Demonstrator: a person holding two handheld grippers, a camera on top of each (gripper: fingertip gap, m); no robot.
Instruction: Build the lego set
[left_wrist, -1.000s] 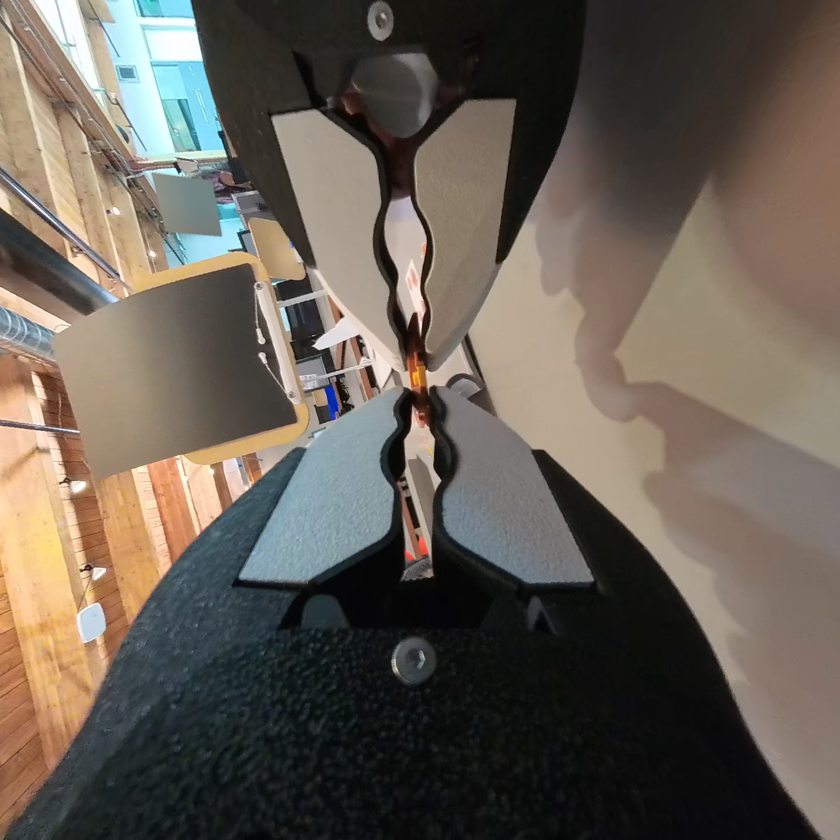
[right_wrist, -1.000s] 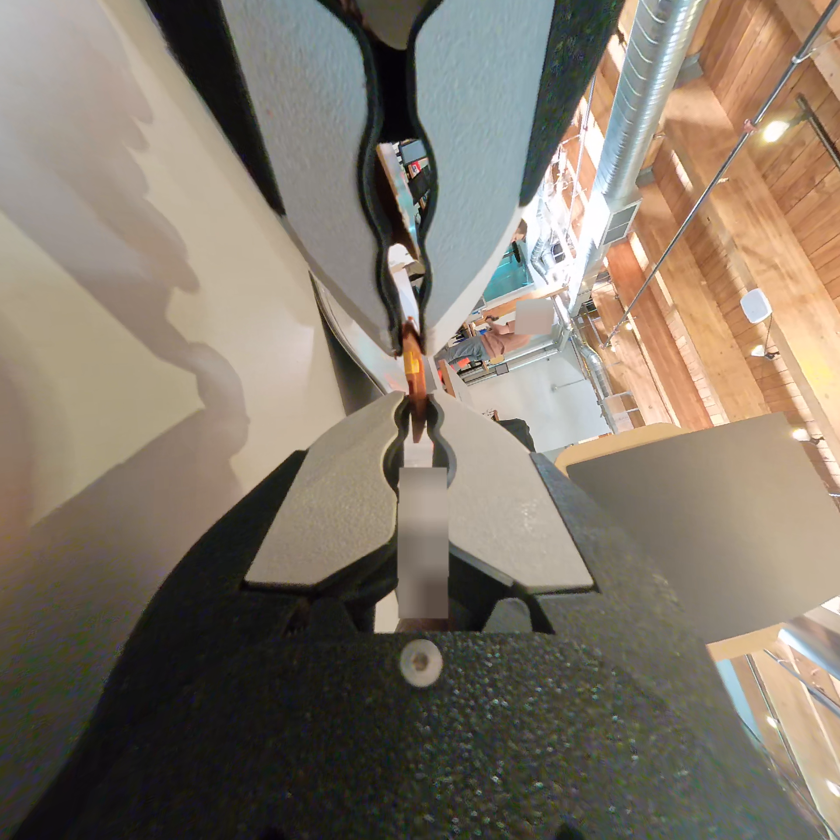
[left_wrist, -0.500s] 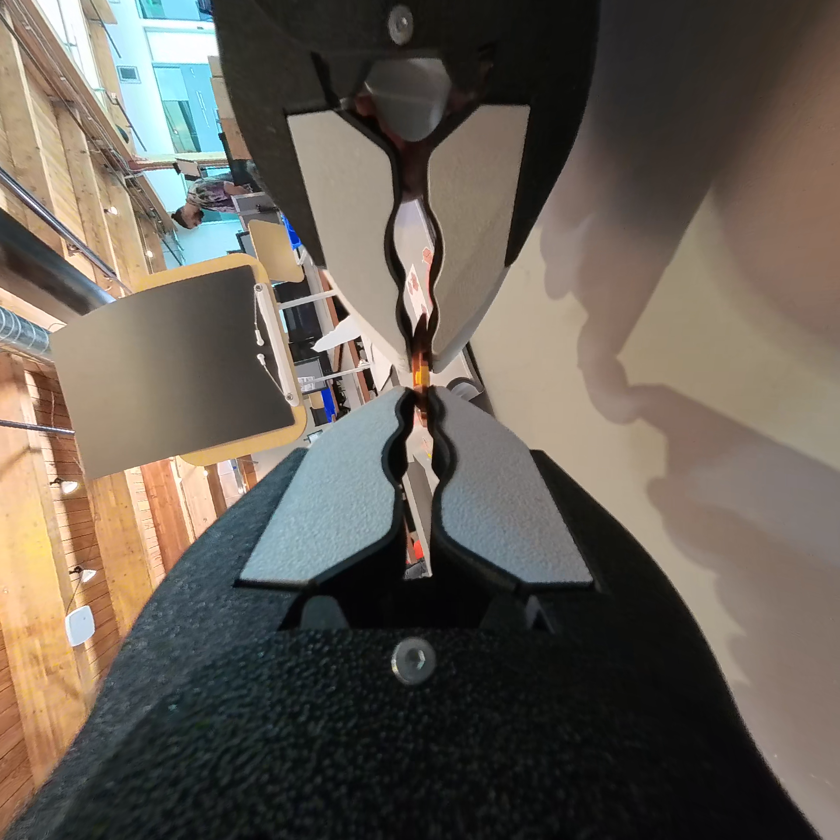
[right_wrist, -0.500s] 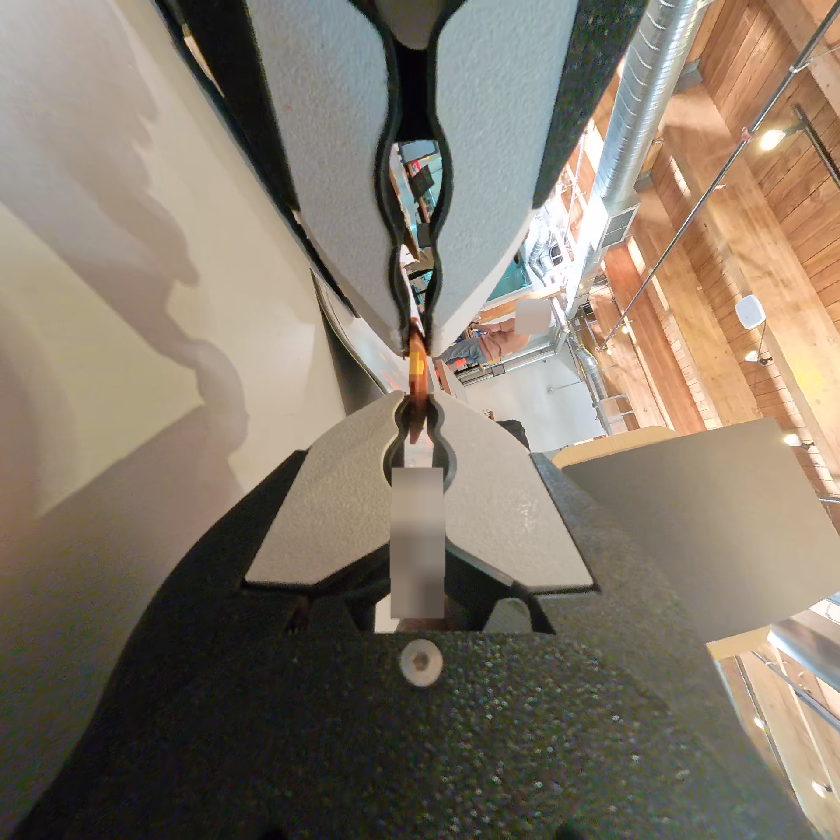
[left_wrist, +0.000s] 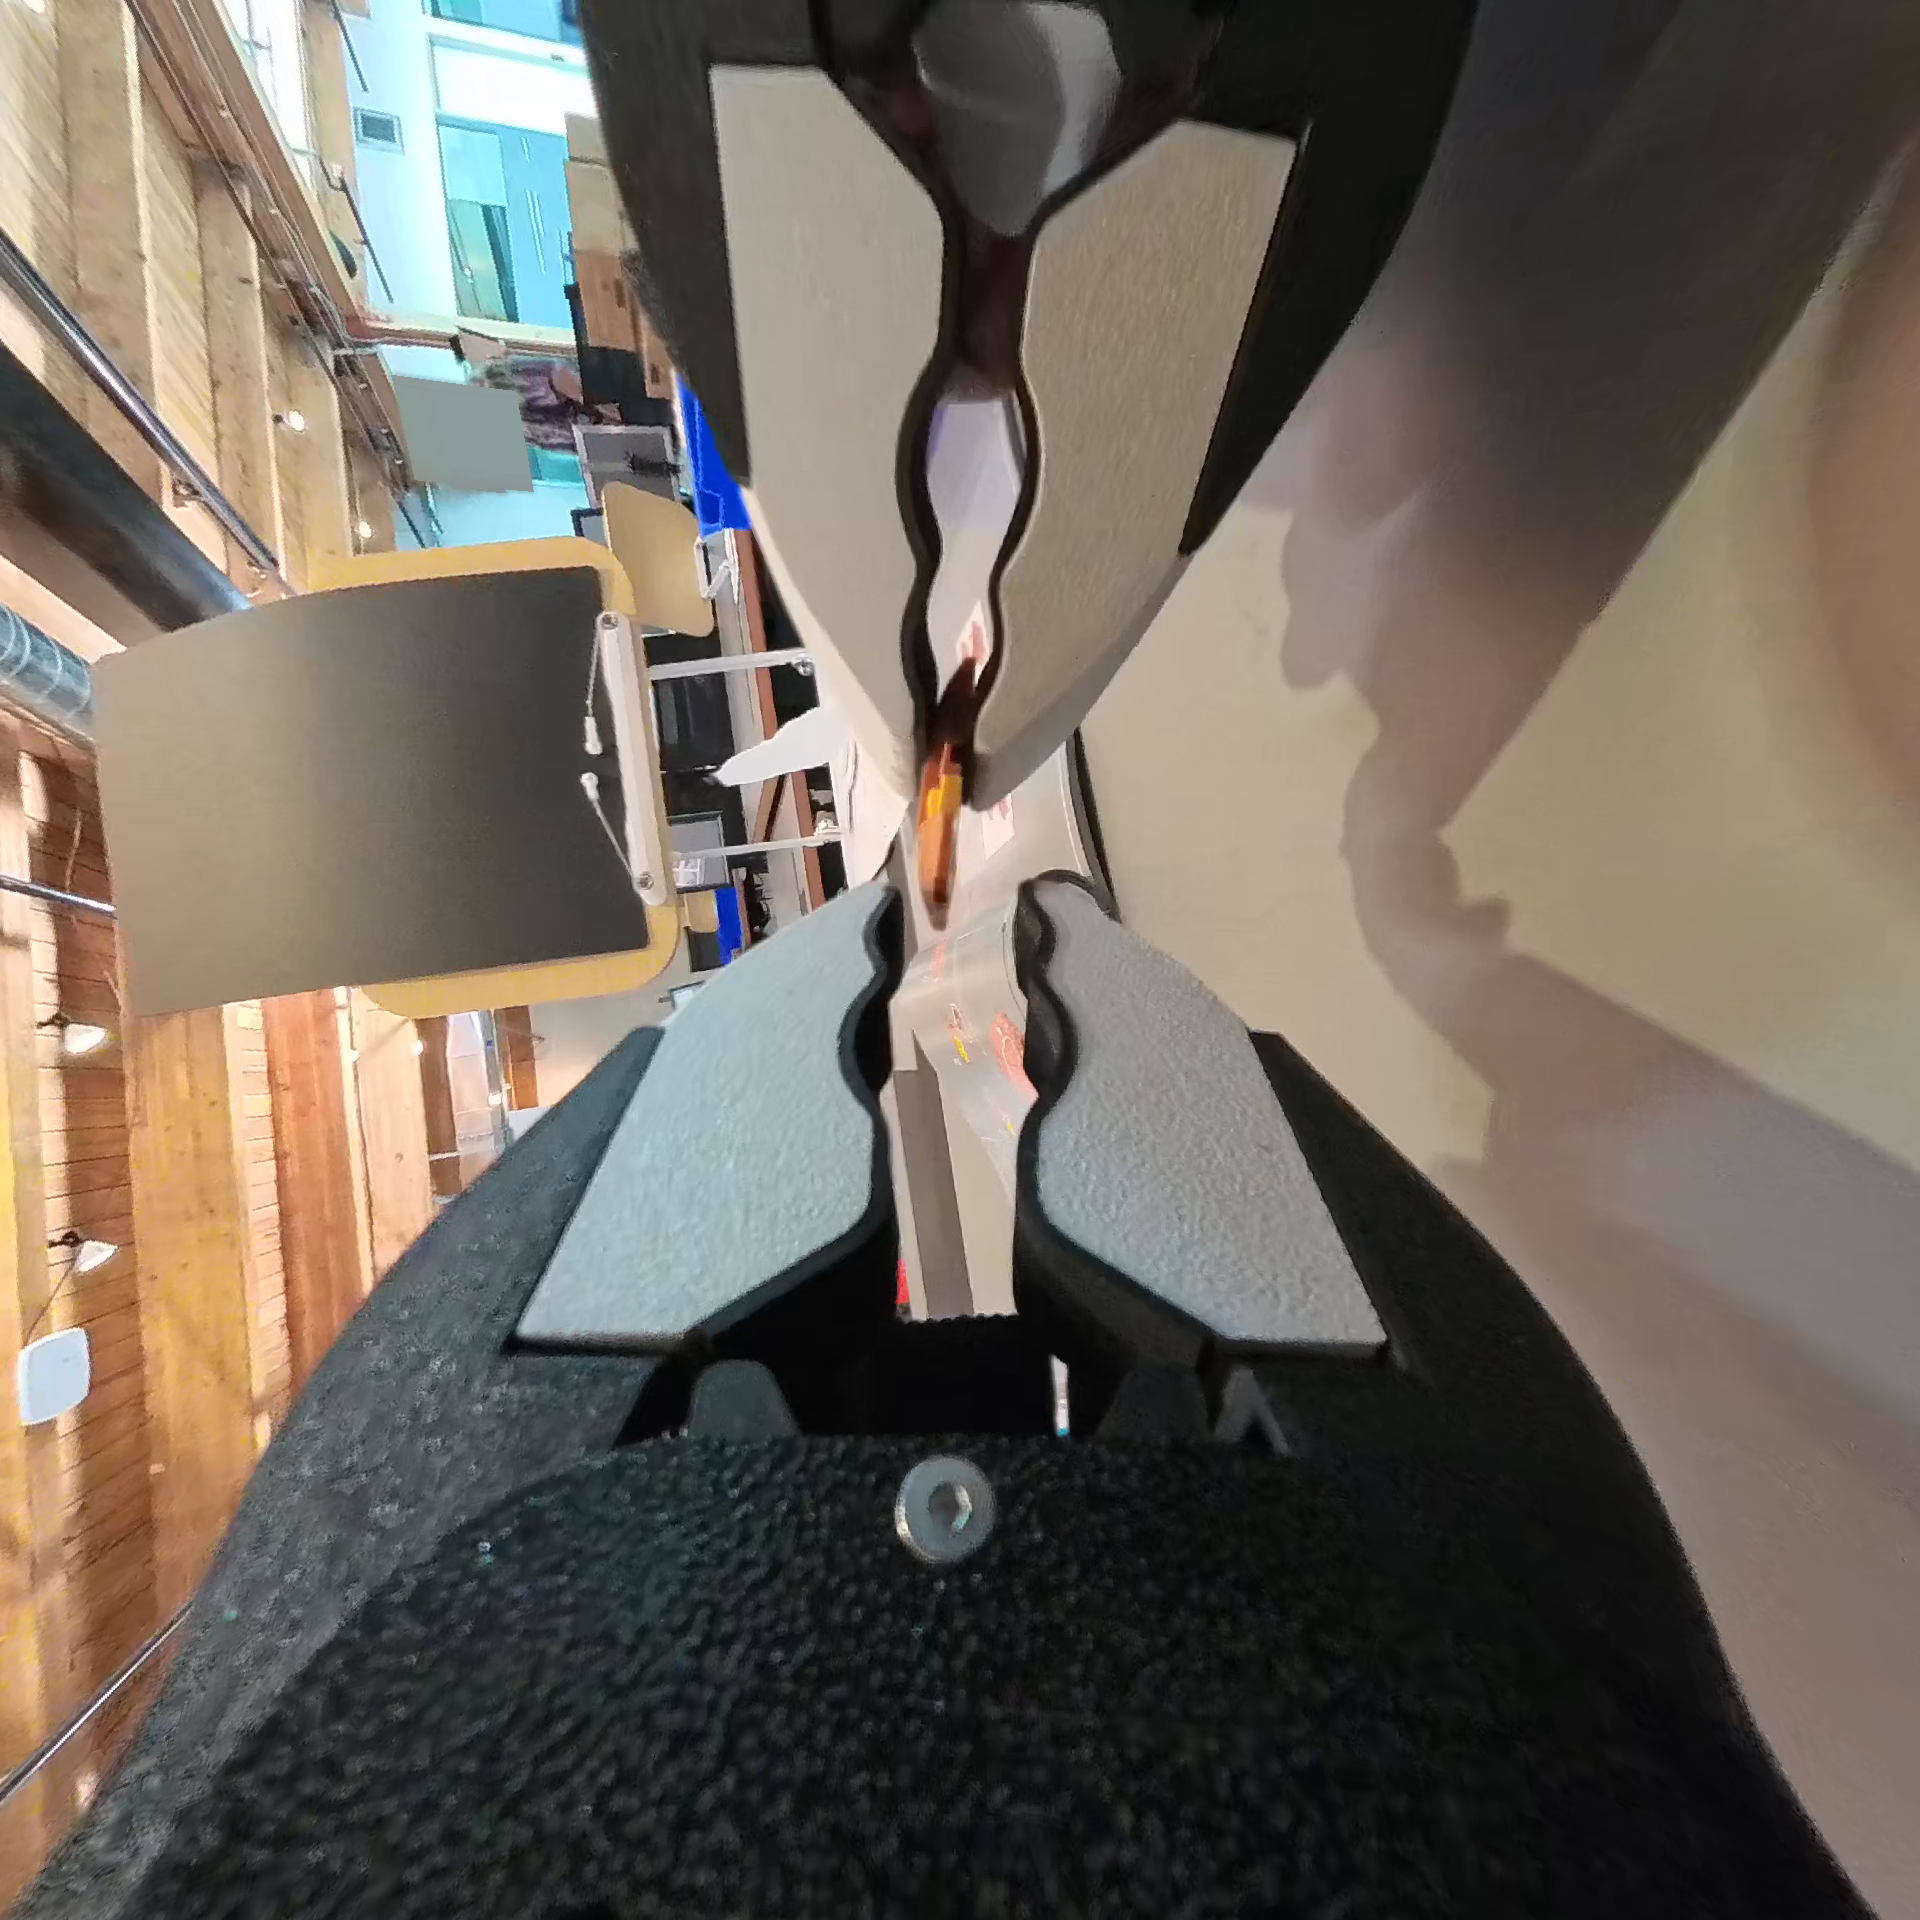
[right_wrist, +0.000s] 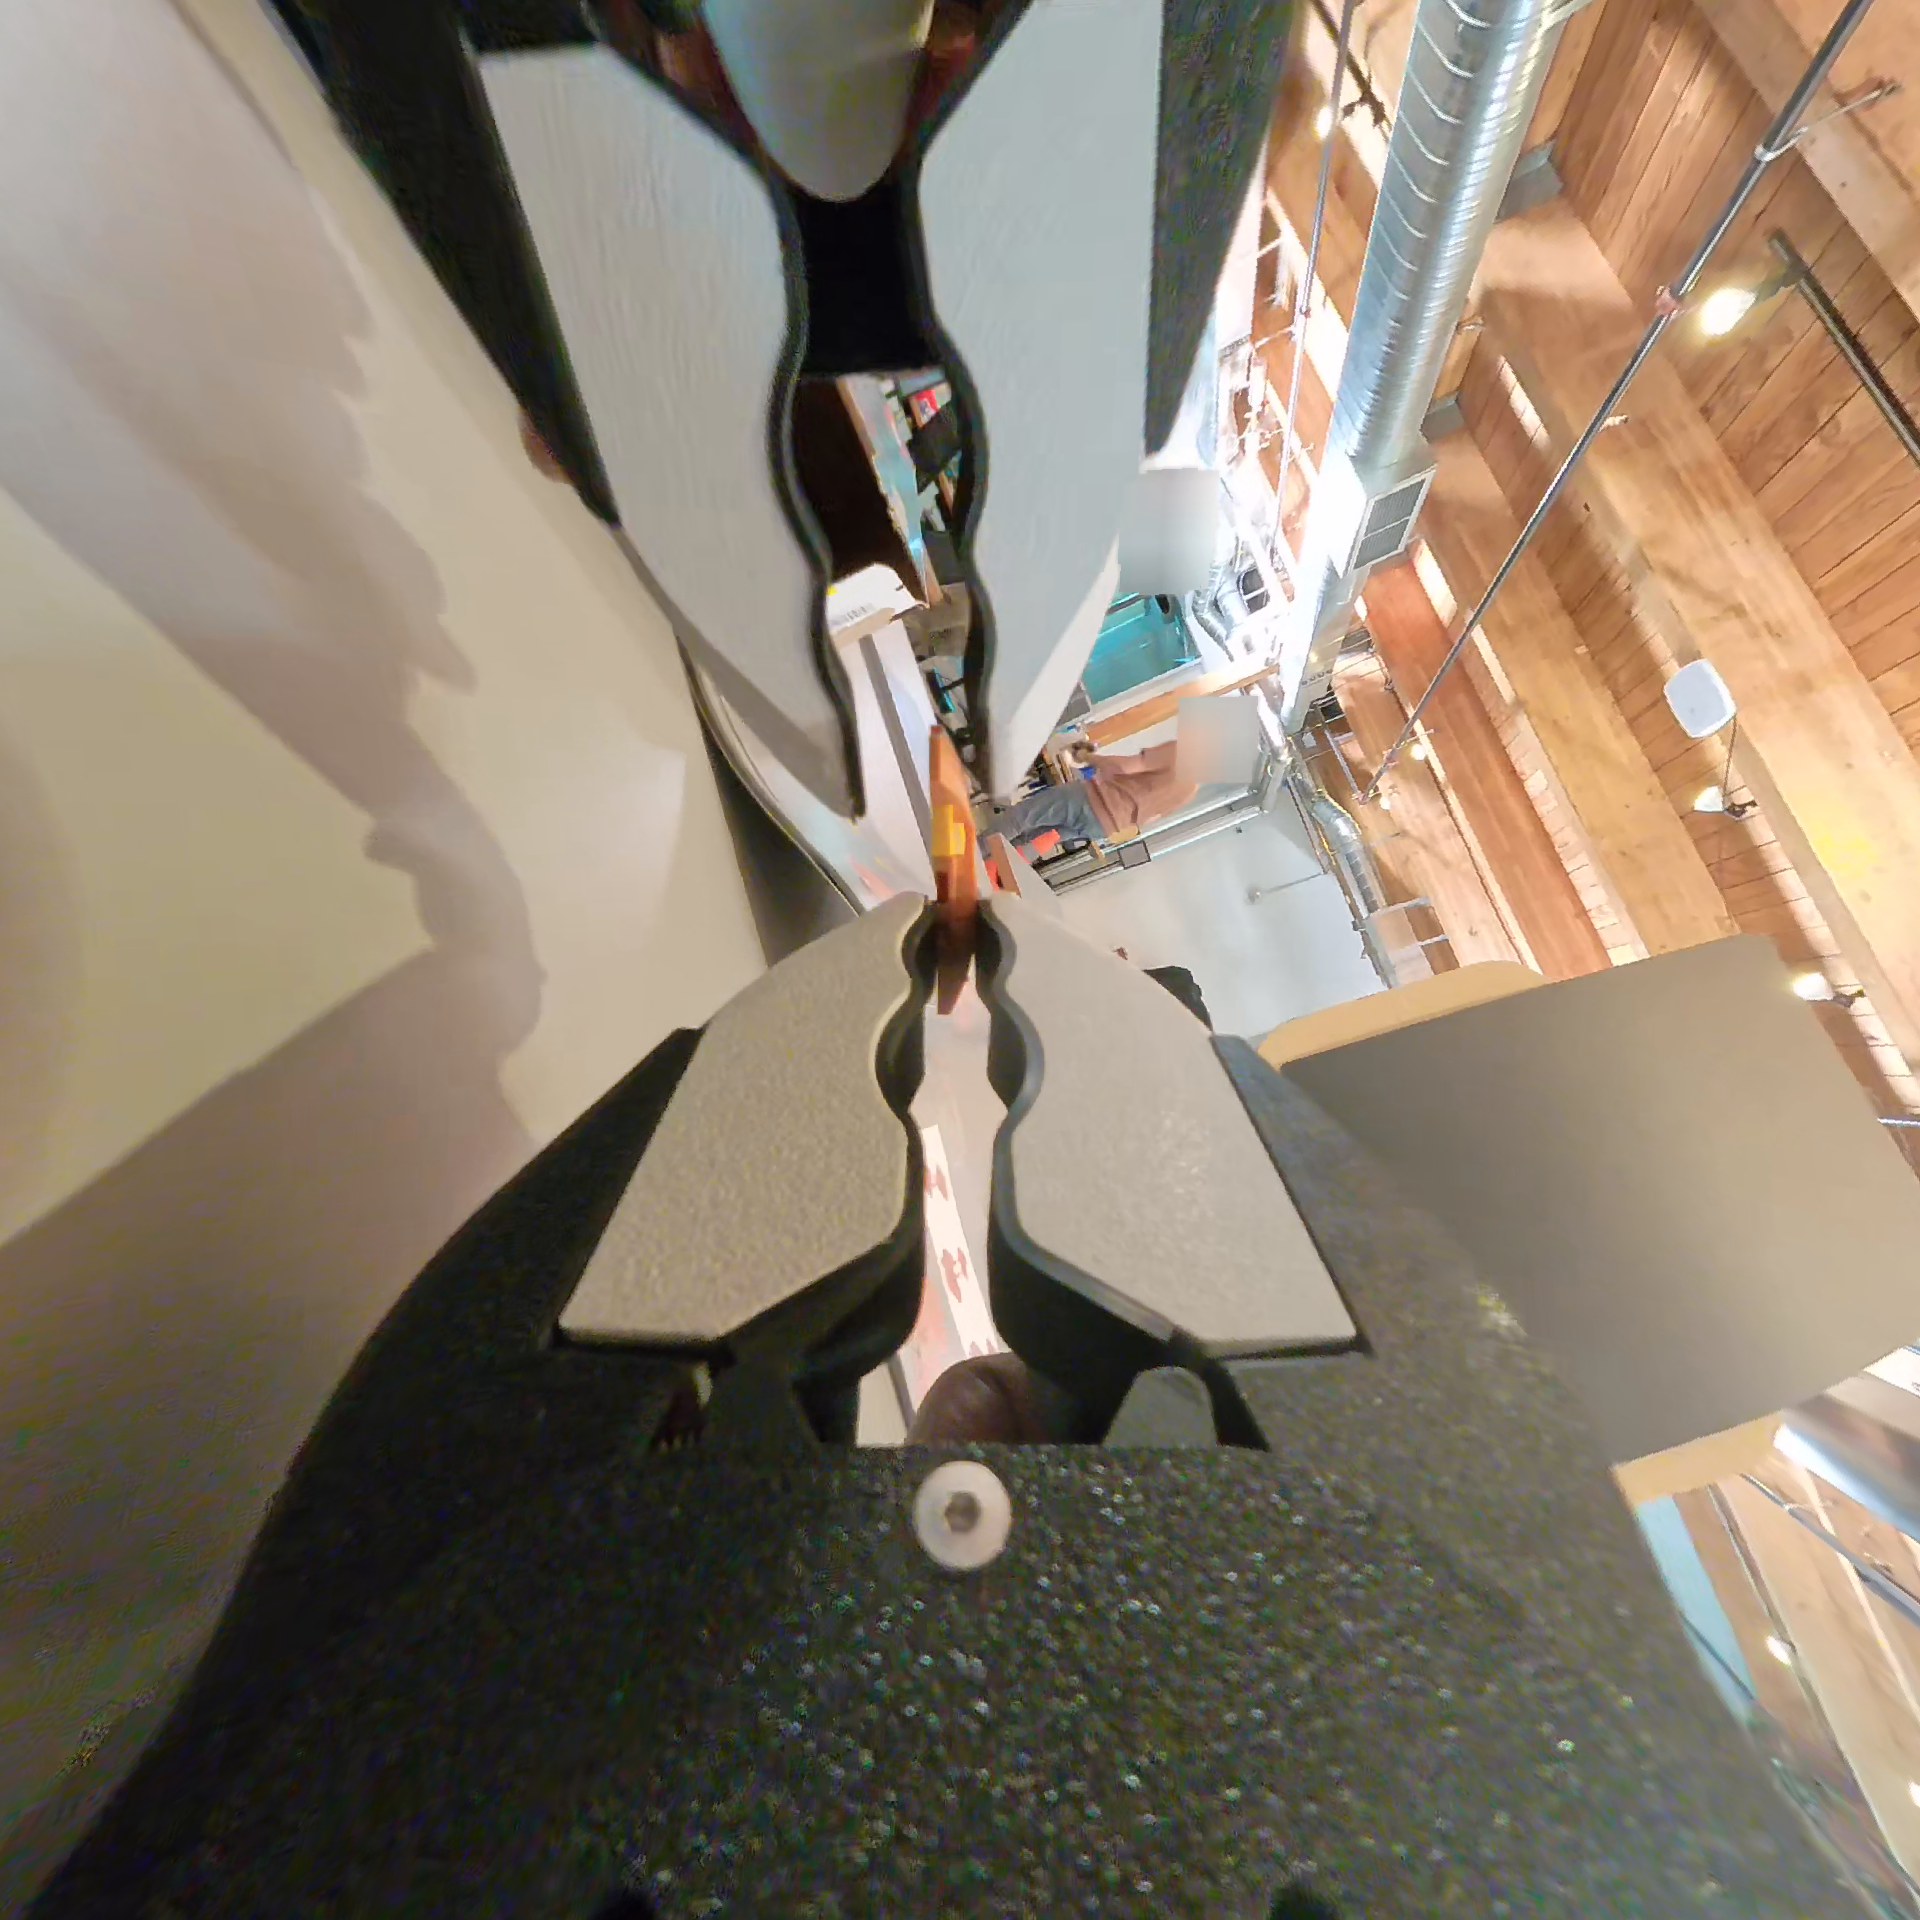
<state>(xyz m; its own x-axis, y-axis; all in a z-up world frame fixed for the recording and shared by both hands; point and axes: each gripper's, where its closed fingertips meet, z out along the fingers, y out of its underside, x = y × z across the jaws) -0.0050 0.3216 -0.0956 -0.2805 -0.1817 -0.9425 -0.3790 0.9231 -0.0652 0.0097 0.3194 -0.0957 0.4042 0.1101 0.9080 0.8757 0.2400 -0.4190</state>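
A thin, flat orange-brown piece with a yellow patch (right_wrist: 948, 831) is pinched by its end between the pads of my right gripper (right_wrist: 954, 925). In the left wrist view this same gripper (left_wrist: 951, 764) comes in from the top, with the piece (left_wrist: 938, 831) sticking out of its tips. My left gripper (left_wrist: 961, 904) is open. The free end of the piece reaches just in between its fingertips (left_wrist: 878, 914), and neither pad touches it. In the right wrist view the left gripper (right_wrist: 920, 784) faces mine tip to tip, jaws apart around the far end of the piece.
A pale cream surface (left_wrist: 1507, 727) runs along one side and carries the grippers' shadows. Dark grey panels with light wooden edges (left_wrist: 364, 779) (right_wrist: 1558, 1143) stand close by. A silver duct (right_wrist: 1434, 260) runs along wooden boards. A person (right_wrist: 1122, 790) stands far off. My two grippers' fingertips are within a few centimetres of each other.
My left gripper was shut on the orange piece and has now opened, letting it go. The right gripper keeps its hold. The two grippers have drawn slightly apart.
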